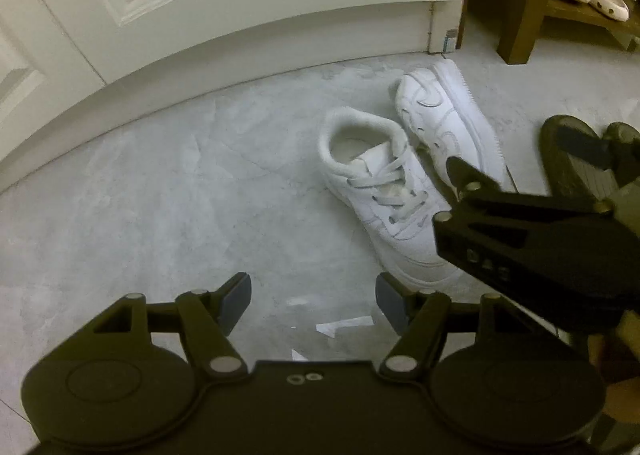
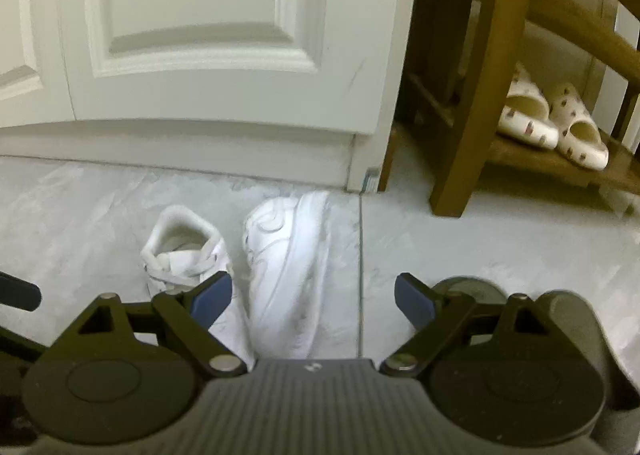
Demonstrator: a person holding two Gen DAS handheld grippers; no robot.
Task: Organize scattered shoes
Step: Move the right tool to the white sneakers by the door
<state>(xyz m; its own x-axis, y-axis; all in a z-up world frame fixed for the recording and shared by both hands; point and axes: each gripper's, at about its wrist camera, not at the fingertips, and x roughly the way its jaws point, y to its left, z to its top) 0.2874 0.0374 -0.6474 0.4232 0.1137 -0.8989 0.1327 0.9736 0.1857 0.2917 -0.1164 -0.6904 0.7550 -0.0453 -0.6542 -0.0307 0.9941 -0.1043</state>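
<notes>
The right gripper (image 1: 520,223) hides the toe of the upright white shoe (image 1: 384,191). The tipped shoe (image 2: 288,275) looks blurry.

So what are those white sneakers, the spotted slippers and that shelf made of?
The white sneakers look like smooth leather or imitation leather: a slight sheen, stitched panels, a fuzzy collar. The spotted slippers look like moulded foam or rubber, thick, matte and seamless. The shelf looks like brown stained wood, though no grain is visible.
</notes>
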